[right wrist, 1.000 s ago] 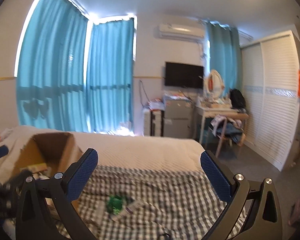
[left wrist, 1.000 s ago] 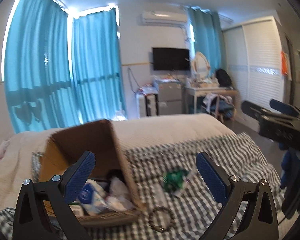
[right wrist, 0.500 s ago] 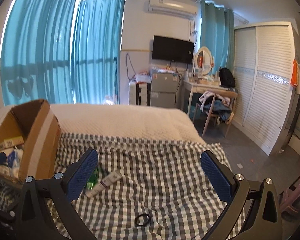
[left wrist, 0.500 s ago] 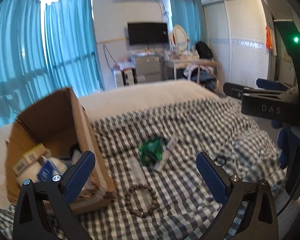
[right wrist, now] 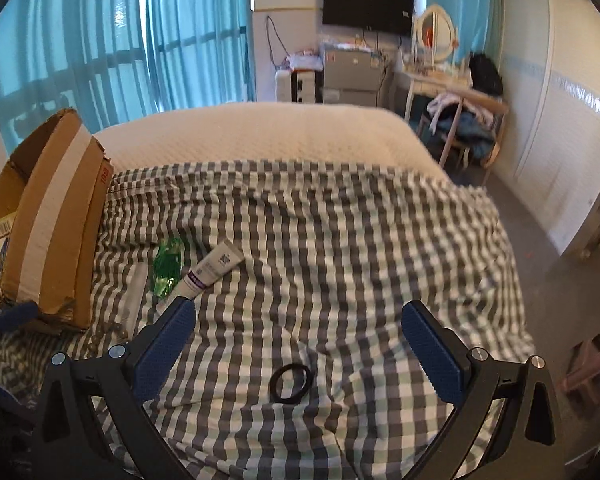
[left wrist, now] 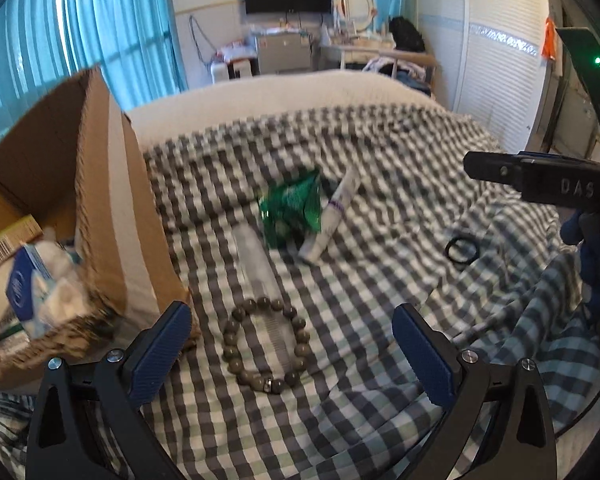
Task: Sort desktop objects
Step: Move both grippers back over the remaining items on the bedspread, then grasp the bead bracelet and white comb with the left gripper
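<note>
A bead bracelet (left wrist: 265, 345) lies on the checked cloth between the fingers of my open, empty left gripper (left wrist: 292, 344). It rests over a clear comb (left wrist: 260, 276). Beyond lie a green packet (left wrist: 294, 206) and a white tube (left wrist: 330, 216). A black hair ring (left wrist: 462, 249) lies to the right. In the right wrist view, that black ring (right wrist: 291, 383) lies just beyond my open, empty right gripper (right wrist: 298, 344). The tube (right wrist: 210, 274), packet (right wrist: 166, 266) and a few beads (right wrist: 104, 334) sit at its left.
An open cardboard box (left wrist: 96, 208) with several packets inside stands at the left on the bed, also seen in the right wrist view (right wrist: 56, 220). The checked cloth (right wrist: 340, 240) covers the near bed. The bed's right edge drops to the floor (right wrist: 540, 248).
Both grippers have tilted down and moved in toward the cloth. The bracelet now sits between the left fingers and the black ring just ahead of the right gripper. Both stay open.
</note>
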Available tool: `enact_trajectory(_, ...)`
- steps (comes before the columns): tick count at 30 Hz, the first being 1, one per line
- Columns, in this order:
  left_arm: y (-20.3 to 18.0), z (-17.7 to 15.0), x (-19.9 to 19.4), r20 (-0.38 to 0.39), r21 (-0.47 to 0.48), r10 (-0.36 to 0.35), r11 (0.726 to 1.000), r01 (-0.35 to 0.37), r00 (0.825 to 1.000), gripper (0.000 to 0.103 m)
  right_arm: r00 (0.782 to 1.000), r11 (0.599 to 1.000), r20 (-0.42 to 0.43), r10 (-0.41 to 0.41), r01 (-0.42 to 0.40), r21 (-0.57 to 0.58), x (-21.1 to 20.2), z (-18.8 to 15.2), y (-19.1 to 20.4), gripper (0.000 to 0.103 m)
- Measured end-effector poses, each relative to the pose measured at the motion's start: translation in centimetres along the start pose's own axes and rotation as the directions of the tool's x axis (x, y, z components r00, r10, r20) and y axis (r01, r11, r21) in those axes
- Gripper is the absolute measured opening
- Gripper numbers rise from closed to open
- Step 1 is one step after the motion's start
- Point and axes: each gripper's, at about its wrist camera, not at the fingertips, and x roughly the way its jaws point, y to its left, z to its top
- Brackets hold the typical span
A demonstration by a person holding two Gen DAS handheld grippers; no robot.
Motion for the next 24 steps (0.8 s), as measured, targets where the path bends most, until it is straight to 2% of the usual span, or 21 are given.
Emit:
enact_trajectory(2, 0.1, -0.4, 0.9, -0.031, -0.001, 0.01, 1.0, -0.01, 0.999, 0.102, 0.997, 1.0, -0.073, 0.012, -0.012, 0.002, 1.4, -0.3, 0.0, 0.101)
enact_trajectory(4, 0.3, -0.9, 2.0, -0.073, -0.012, 0.006, 1.0, -0.006, 0.997, 0.096, 0.988, 1.0, -0.157, 0.013, -0.016, -0.015, 3.4, -0.7, 0.5, 0.097)
enact_trajectory(6, 0.5, -1.2, 3.0, -0.109, -0.026, -0.008, 1.0, 0.005, 0.994, 0.09, 0.973, 0.999, -0.23, -0.003, -0.007, -0.04, 5.2, -1.1, 1.0, 0.088)
enact_trajectory(10, 1.2, -2.0, 5.2, -0.189, -0.065, -0.018, 0.998, 0.006, 0.982, 0.087, 0.938, 0.995, -0.343, -0.046, 0.013, -0.097, 7.8, -2.0, 1.7, 0.086)
enact_trajectory(11, 1.4, -2.2, 5.7, -0.206, -0.076, -0.02, 0.997, 0.004, 0.978, 0.086, 0.931, 0.994, -0.362, -0.056, 0.017, -0.109, 8.3, -2.2, 1.9, 0.086)
enact_trajectory(15, 2.1, -3.0, 7.6, -0.289, -0.122, -0.045, 0.992, 0.01, 0.956, 0.071, 0.908, 0.99, -0.413, -0.069, 0.011, -0.141, 9.6, -2.9, 2.5, 0.082)
enact_trajectory(17, 2.0, -3.1, 7.5, -0.292, -0.111, -0.045, 0.994, 0.013, 0.955, 0.062, 0.9, 0.988, -0.432, -0.063, -0.005, -0.154, 10.1, -3.3, 2.7, 0.066)
enact_trajectory(19, 1.6, -3.3, 7.4, -0.295, -0.095, -0.051, 0.995, 0.024, 0.954, 0.039, 0.901, 0.984, -0.429, -0.069, -0.01, -0.179, 10.0, -3.5, 3.2, 0.057)
enact_trajectory(20, 1.5, -3.4, 7.3, -0.295, -0.088, -0.054, 0.996, 0.029, 0.954, 0.036, 0.901, 0.982, -0.429, -0.066, -0.018, -0.19, 10.0, -3.6, 3.5, 0.047)
enact_trajectory(22, 1.2, -3.5, 7.1, -0.292, -0.081, -0.06, 0.996, 0.038, 0.955, 0.028, 0.9, 0.977, -0.426, -0.087, -0.006, -0.213, 9.9, -3.9, 3.8, 0.038)
enact_trajectory(23, 1.2, -3.6, 6.9, -0.289, -0.081, -0.065, 0.996, 0.043, 0.955, 0.027, 0.901, 0.976, -0.423, -0.094, 0.0, -0.217, 9.9, -3.9, 3.8, 0.029)
enact_trajectory(24, 1.2, -3.6, 6.8, -0.287, -0.083, -0.068, 0.996, 0.046, 0.956, 0.026, 0.903, 0.976, -0.417, -0.099, 0.006, -0.217, 9.8, -3.9, 3.8, 0.025)
